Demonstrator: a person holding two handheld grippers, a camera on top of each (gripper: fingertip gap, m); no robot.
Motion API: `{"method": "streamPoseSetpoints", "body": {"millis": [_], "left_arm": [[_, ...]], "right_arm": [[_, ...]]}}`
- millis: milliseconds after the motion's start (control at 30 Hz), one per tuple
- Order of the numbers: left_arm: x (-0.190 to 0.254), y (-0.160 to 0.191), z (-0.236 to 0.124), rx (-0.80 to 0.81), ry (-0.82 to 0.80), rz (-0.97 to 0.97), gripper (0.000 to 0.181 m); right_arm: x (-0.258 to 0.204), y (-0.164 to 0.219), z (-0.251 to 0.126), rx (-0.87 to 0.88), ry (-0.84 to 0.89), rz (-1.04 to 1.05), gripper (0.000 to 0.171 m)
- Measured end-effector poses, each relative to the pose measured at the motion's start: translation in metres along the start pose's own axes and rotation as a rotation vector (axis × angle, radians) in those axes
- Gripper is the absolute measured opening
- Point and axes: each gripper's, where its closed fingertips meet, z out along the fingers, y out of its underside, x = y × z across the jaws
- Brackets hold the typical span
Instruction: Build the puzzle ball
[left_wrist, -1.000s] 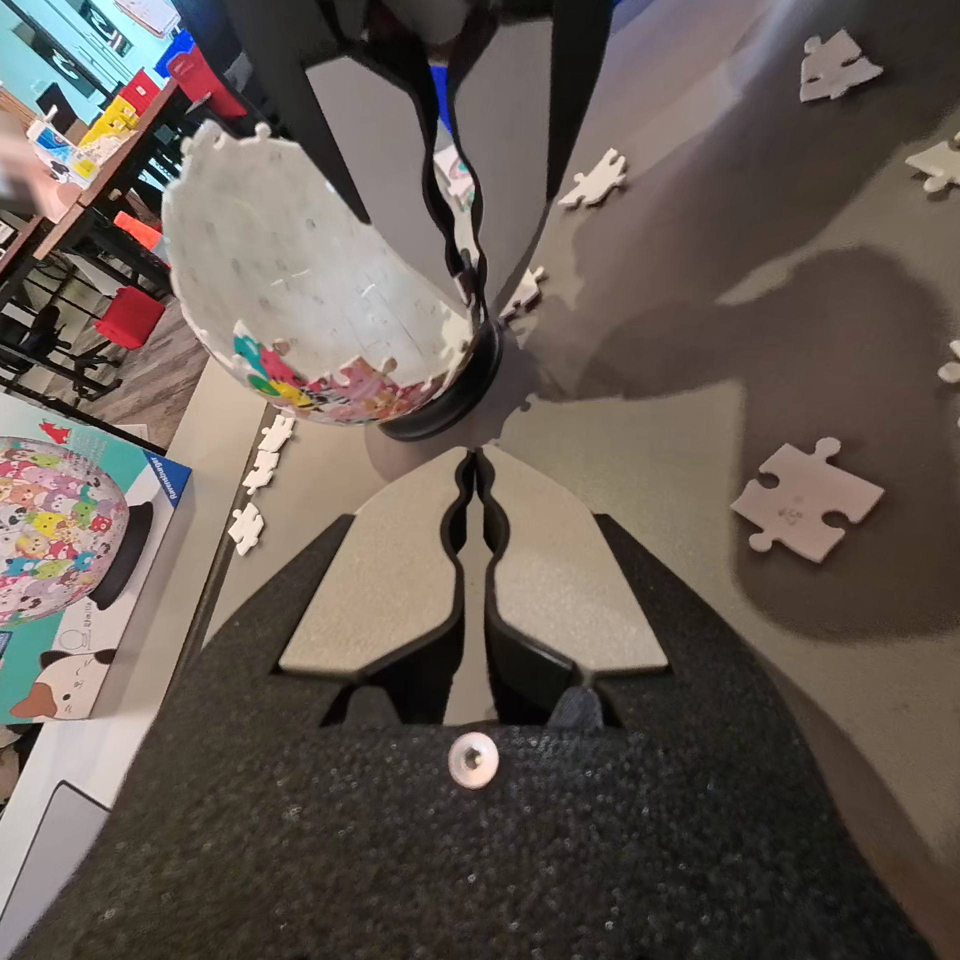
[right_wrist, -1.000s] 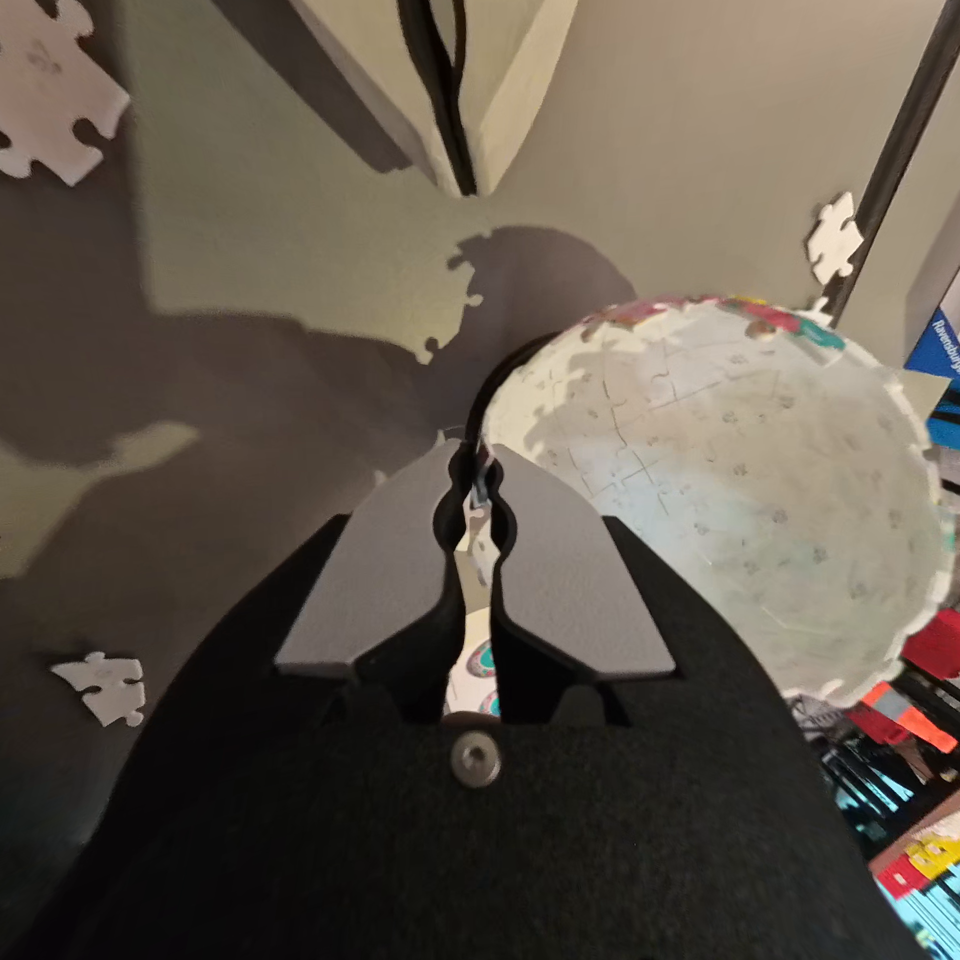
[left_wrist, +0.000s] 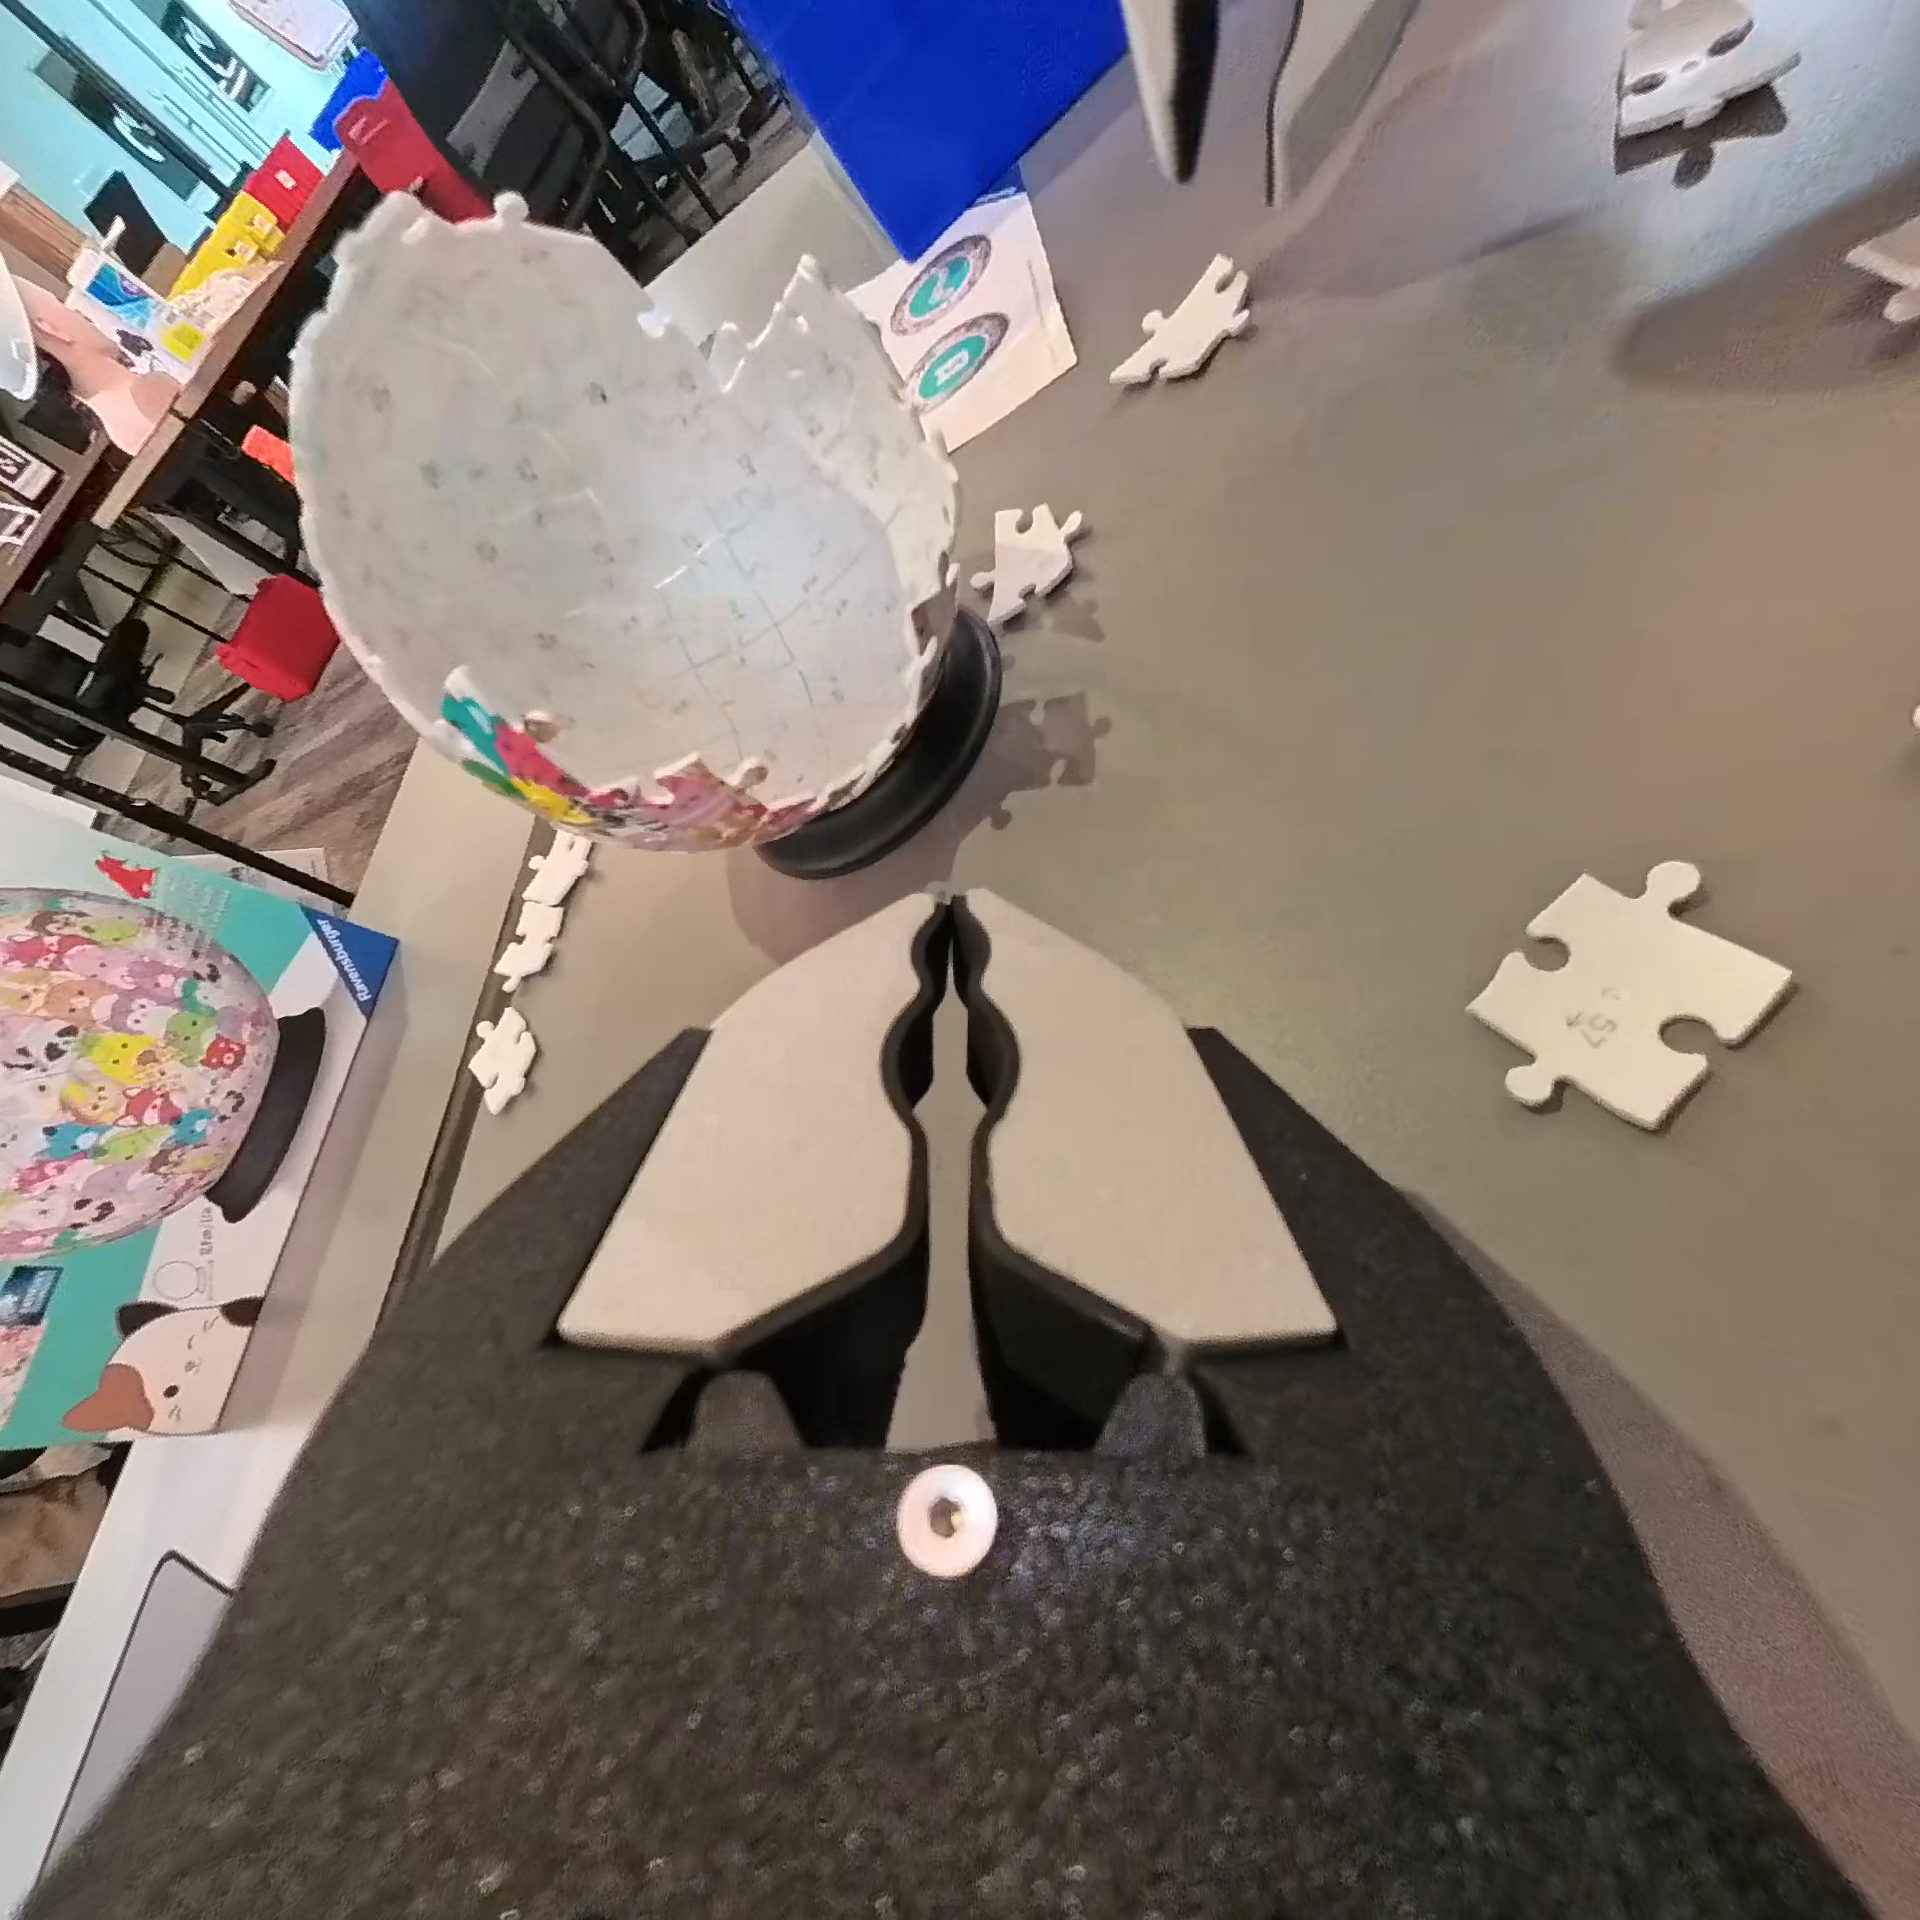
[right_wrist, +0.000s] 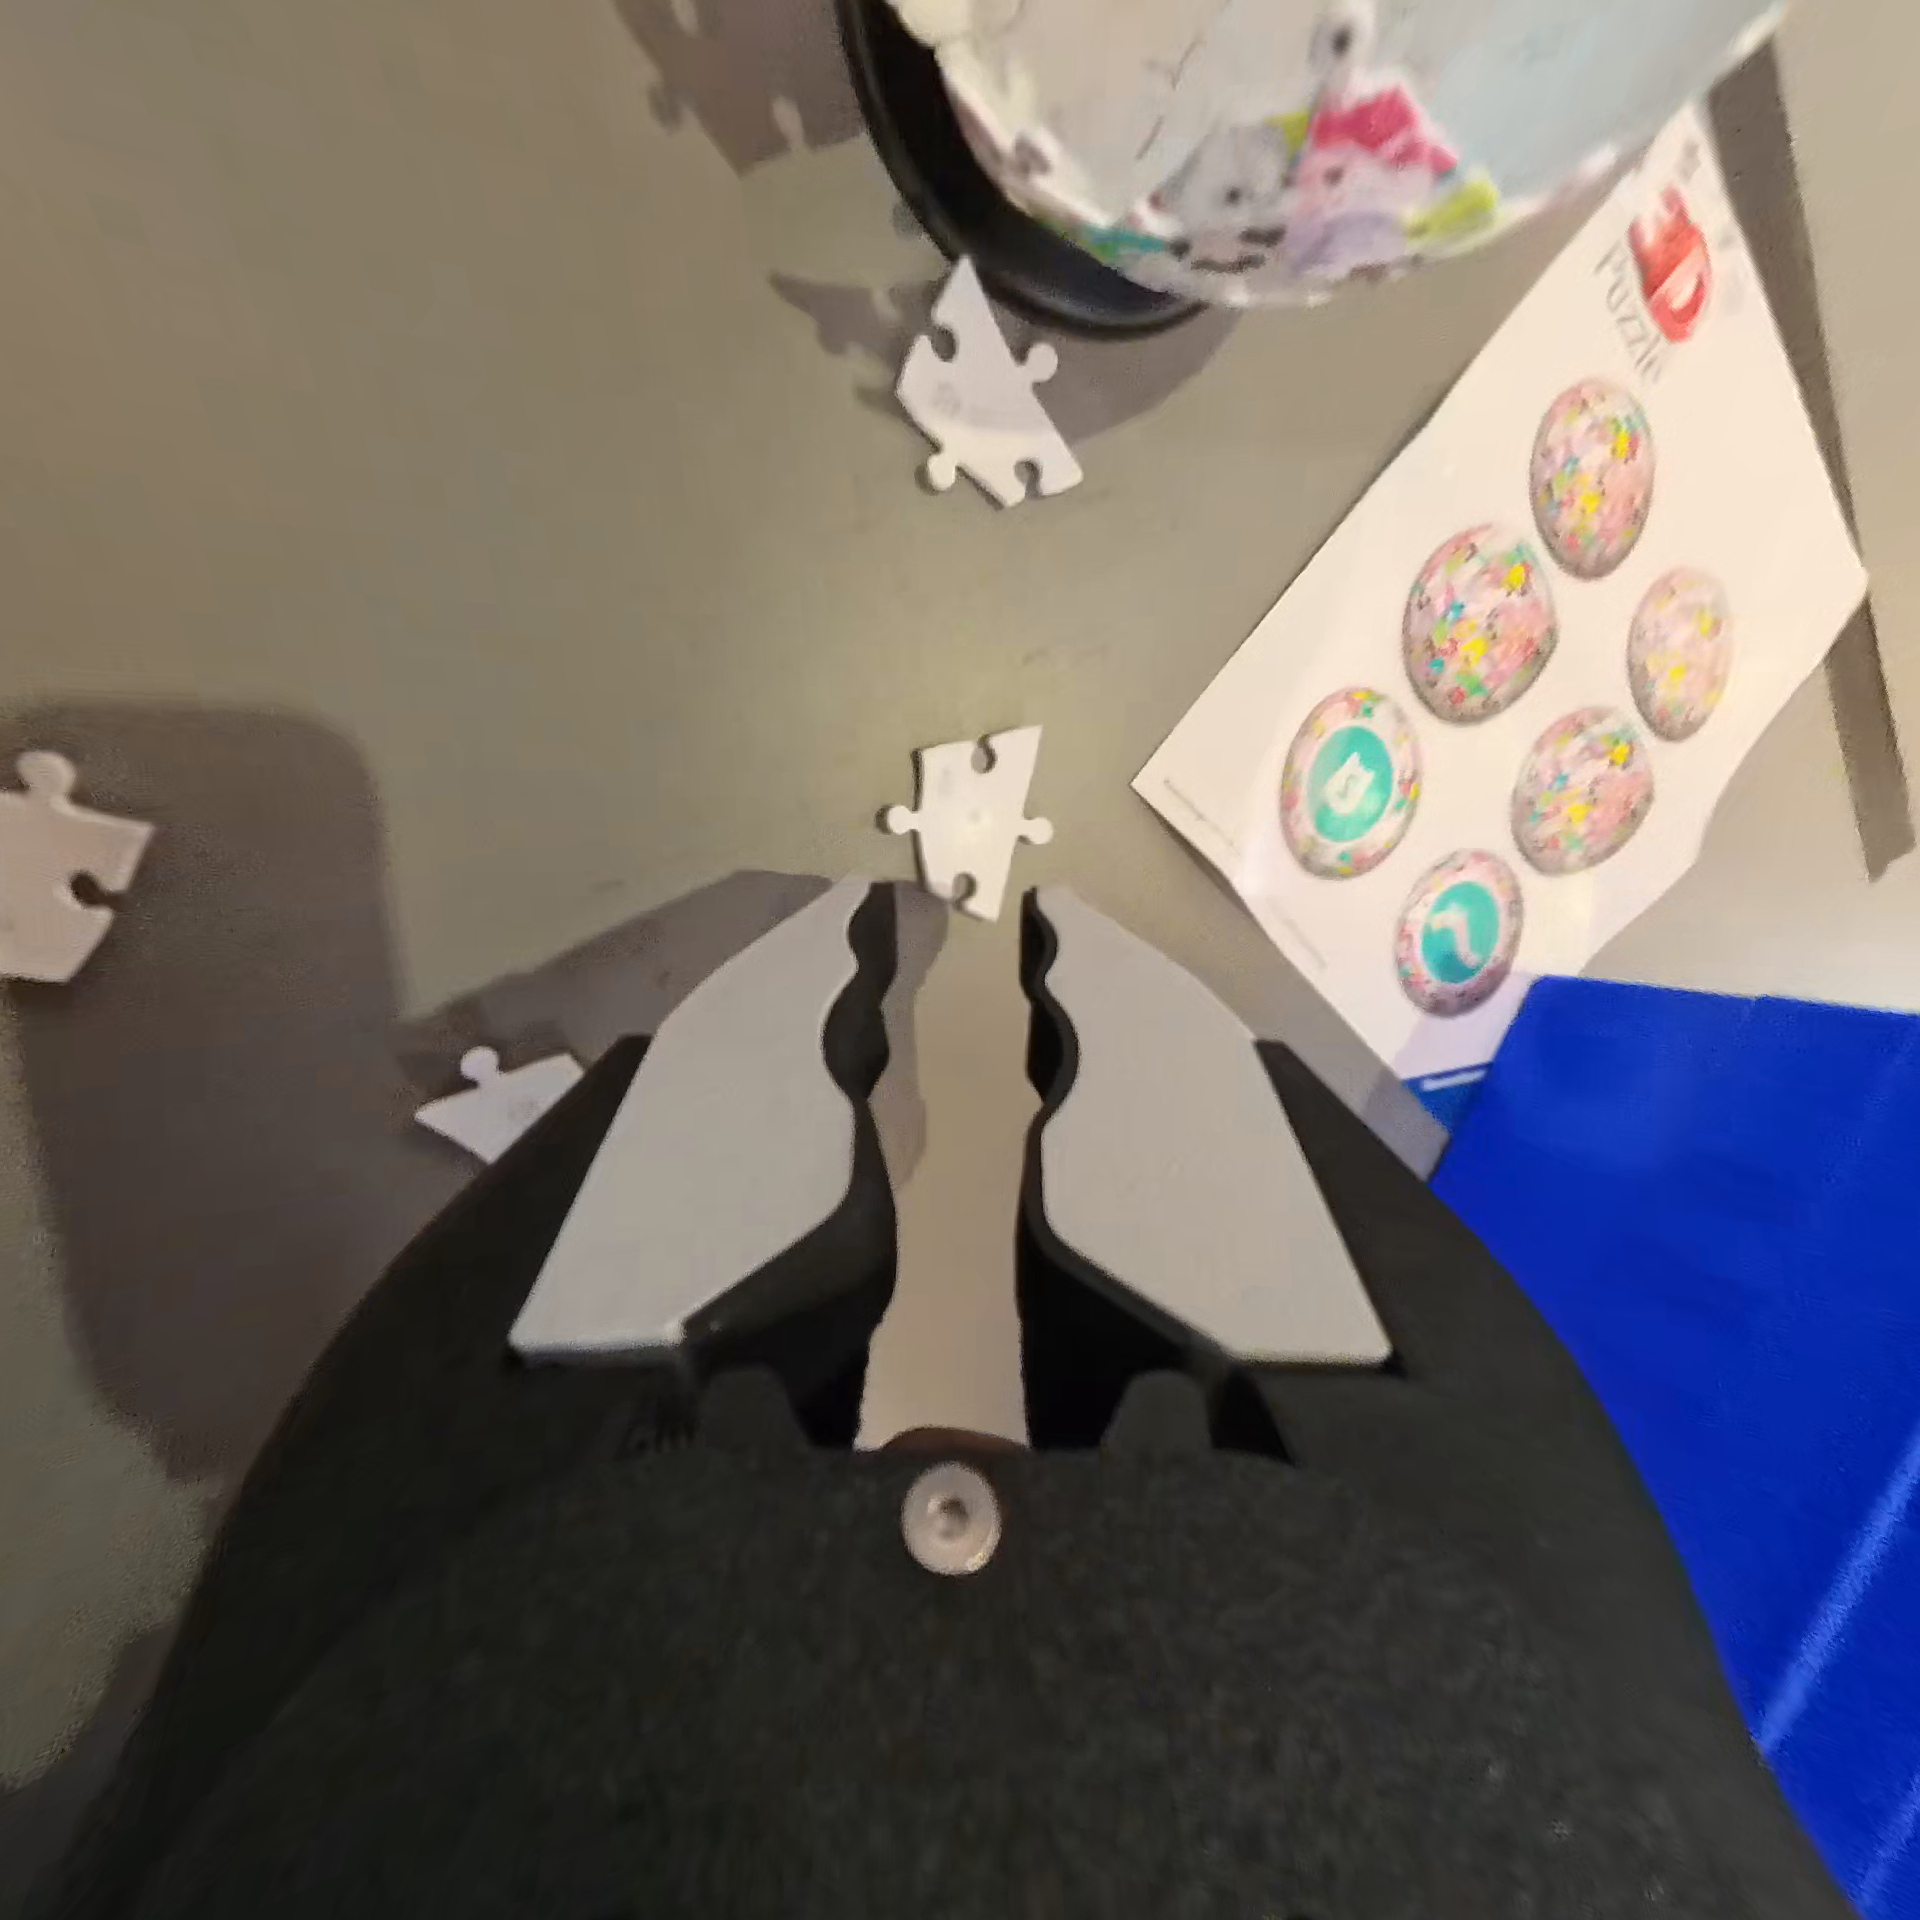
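Hovering over a grey table (left_wrist: 1455, 644), the left gripper (left_wrist: 948, 906) is pressed together and empty, just short of the half-built ball (left_wrist: 613, 540) on its black stand (left_wrist: 904, 769). Only this view shows the puzzle box (left_wrist: 177, 1143) and chairs beyond. The right gripper (right_wrist: 956, 899) is spread, a loose piece (right_wrist: 971, 821) at its tips, beside a leaflet (right_wrist: 1538, 665).

The half-built puzzle ball shell (left_wrist: 613, 540) is seen white inside, with pink, yellow and teal patches along its lower rim, on a black ring stand (left_wrist: 914, 769). Loose flat puzzle pieces (left_wrist: 1631, 997) are shown plain white against the matte grey tabletop (left_wrist: 1403, 675). At lower left, a teal puzzle box (left_wrist: 156, 1153) is printed with a multicoloured ball. Pale grey pads on black, speckled bodies are seen on both tongs.
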Motion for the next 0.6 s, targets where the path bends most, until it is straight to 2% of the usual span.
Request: {"method": "streamPoseSetpoints", "body": {"millis": [100, 200, 367, 467, 600], "left_arm": [[0.0, -0.003, 0.0, 0.013, -0.007, -0.001, 0.0], [0.001, -0.009, 0.001, 0.033, -0.007, -0.011, 0.0], [0.011, -0.038, 0.003, 0.133, 0.064, -0.143, 0.0], [0.018, -0.059, 0.008, 0.183, 0.12, -0.281, 0.014], [0.027, -0.077, 0.023, 0.168, 0.165, -0.452, 0.026]], "right_arm": [[0.001, 0.008, 0.009, 0.037, 0.034, 0.104, 0.02], [0.002, 0.009, 0.015, 0.097, 0.009, 0.192, 0.028], [0.001, 0.008, 0.019, 0.155, -0.06, 0.28, 0.033], [-0.005, 0.005, 0.021, 0.178, -0.128, 0.331, 0.017], [-0.008, 0.006, 0.019, 0.178, -0.095, 0.341, 0.016]]}}
